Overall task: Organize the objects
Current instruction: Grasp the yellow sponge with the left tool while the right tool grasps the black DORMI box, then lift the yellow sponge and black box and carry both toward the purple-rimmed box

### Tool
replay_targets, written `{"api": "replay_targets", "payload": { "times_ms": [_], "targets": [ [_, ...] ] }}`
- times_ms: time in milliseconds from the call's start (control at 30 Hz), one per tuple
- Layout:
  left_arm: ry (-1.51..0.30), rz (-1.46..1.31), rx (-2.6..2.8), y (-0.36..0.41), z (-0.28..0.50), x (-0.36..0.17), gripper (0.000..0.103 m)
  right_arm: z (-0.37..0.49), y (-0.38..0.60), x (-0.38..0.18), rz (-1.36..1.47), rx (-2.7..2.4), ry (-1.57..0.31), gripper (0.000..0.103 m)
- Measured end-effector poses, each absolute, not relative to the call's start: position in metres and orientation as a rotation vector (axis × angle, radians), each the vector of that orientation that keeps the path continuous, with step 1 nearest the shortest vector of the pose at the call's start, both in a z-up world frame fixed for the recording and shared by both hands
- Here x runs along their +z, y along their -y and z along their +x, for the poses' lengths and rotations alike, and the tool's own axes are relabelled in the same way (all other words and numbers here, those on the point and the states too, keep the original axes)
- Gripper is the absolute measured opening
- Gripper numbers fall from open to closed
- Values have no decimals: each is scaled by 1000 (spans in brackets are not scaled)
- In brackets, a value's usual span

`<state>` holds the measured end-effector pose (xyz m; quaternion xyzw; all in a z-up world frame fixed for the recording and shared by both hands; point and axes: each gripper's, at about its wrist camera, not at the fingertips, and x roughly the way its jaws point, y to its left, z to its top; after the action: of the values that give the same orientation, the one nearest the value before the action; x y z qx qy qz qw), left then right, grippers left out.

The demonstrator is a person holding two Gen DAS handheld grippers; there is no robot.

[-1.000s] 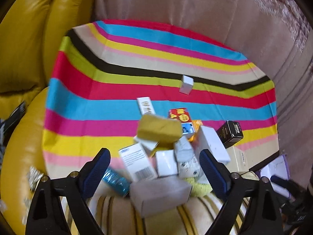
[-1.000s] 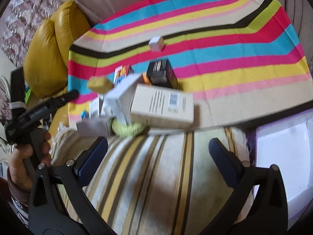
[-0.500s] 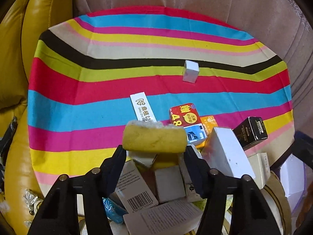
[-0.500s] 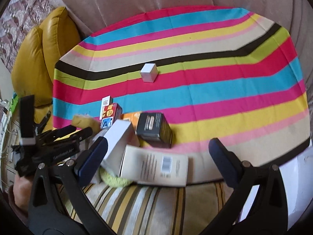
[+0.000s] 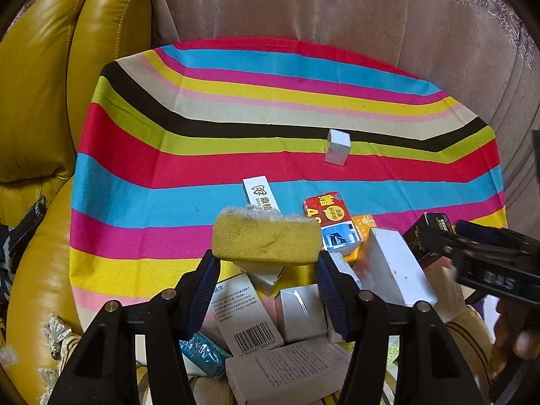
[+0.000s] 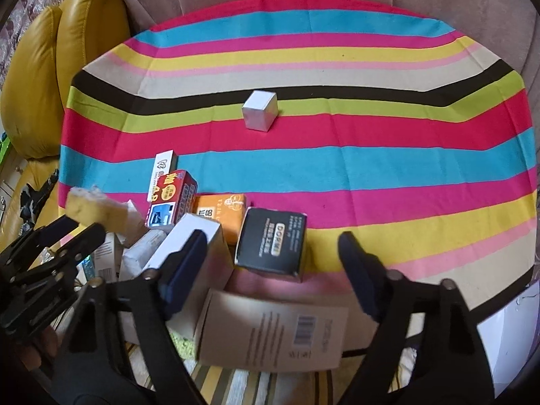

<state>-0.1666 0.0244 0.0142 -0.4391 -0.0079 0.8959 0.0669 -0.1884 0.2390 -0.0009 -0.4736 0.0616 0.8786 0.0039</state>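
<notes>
A yellow sponge [image 5: 266, 241] with a pale scouring layer on its far side is clamped by its two ends between the blue pads of the left gripper [image 5: 266, 263], whose jaws stand roughly half closed; it sits above a heap of small cartons at the near edge of the striped cloth [image 5: 236, 128]. A second ago we saw these jaws spread wide with the sponge lying loose on the heap; they have since shut on it.

The right gripper [image 6: 273, 270] is closing. Its jaws, wide apart a second ago over the striped cushion, now flank the black box [image 6: 270, 244] from the near side. We see a clear gap beside the right pad, and we cannot tell whether the left pad touches anything; it overlaps a white carton [image 6: 199, 236].

Only the left wrist view shows the barcoded carton [image 5: 243, 314] and the blue glittery packet [image 5: 202, 354] under the sponge. Only the right wrist view shows the beige barcoded box [image 6: 273, 330] lying just in front of the black box, and the orange carton [image 6: 219, 214] in full. Both show the red carton [image 5: 329, 217] and the small white cube [image 5: 337, 146] standing alone, well apart from the heap, by the cloth's black stripe. Yellow leather cushions [image 5: 40, 101] border the cloth on the left.
</notes>
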Motion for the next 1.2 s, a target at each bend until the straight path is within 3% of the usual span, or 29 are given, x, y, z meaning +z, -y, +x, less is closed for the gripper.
{"api": "replay_targets", "payload": {
  "times_ms": [33, 67, 100, 267, 667, 900, 1200],
  "targets": [
    [27, -1323, 2700, -24, -166, 14, 59, -193, -239, -5, -1507, 2749, -192, 66],
    [31, -1320, 2702, -23, -165, 14, 59, -195, -238, -8, -1521, 2746, -198, 52],
    [34, -1316, 2705, -22, -165, 15, 59, -197, -238, -12, -1540, 2747, -211, 48],
    [26, -1299, 2718, -24, -162, 16, 59, -191, -241, -8, -1471, 2790, -206, 43],
    [-21, -1173, 2763, -42, -138, 36, 59, -131, -278, 27, -1173, 2828, -249, 43],
    [-76, -1135, 2676, -79, -121, 42, 59, -86, -292, 38, -1110, 2788, -193, 43],
    [-149, -1072, 2559, -138, -95, 53, 59, -41, -330, 45, -1051, 2736, -252, 43]
  ]
}}
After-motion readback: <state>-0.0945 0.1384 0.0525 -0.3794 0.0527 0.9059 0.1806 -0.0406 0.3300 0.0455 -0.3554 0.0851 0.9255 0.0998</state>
